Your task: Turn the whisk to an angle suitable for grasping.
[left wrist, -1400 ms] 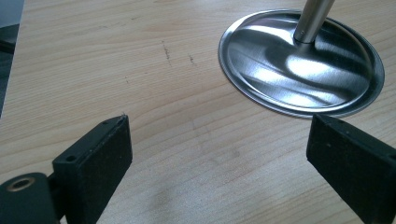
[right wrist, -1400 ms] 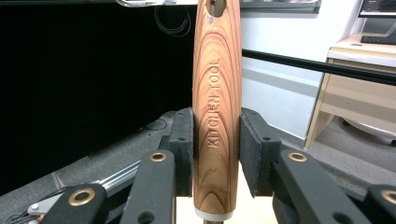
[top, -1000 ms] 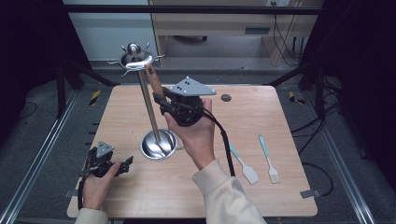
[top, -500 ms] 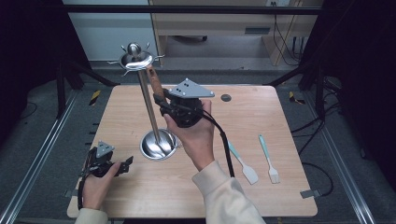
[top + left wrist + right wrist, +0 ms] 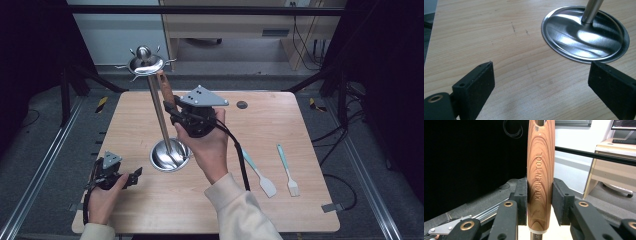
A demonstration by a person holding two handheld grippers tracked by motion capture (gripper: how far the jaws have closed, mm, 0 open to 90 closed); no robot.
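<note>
1. Wooden handle [image 5: 540, 177] stands upright between the right gripper's [image 5: 540, 202] two black pads, one pad pressed on each side of it, so the jaws are closed on it at a narrow gap.
2. Seen from the high view, that handle [image 5: 164, 90] rises tilted from the right gripper [image 5: 176, 111] toward the crown of the stand [image 5: 159, 107], its top end just beside the crown's rim; whether it touches a hook I cannot tell.
3. Left gripper [image 5: 541, 85] holds nothing: its jaws stand wide apart over bare table [image 5: 499, 32], with the stand's base [image 5: 584, 35] just ahead of the right-hand pad.
4. In the high view the left gripper [image 5: 134, 176] sits low near the table's front left edge, close to the base and apart from it.
5. Counts: two grippers, one stand, one wooden-handled tool, two small utensils [image 5: 274, 170] with pale teal handles lying on the table to the right, one dark round spot [image 5: 242, 104] near the far edge.
6. Materials and shapes:
   - the handle is glossy, brown, with strong looping grain, rounded and tapering, stamped "KITCHEN TOOL" along its length, with a hole at its top and a pale collar at its bottom;
   - the stand is polished metal: a round domed base, a thin straight pole, a dished crown with a ball on top and short hooks around the rim;
   - the table is light wood with fine grain and rounded corners;
   - the pads are matt black blocks.
</note>
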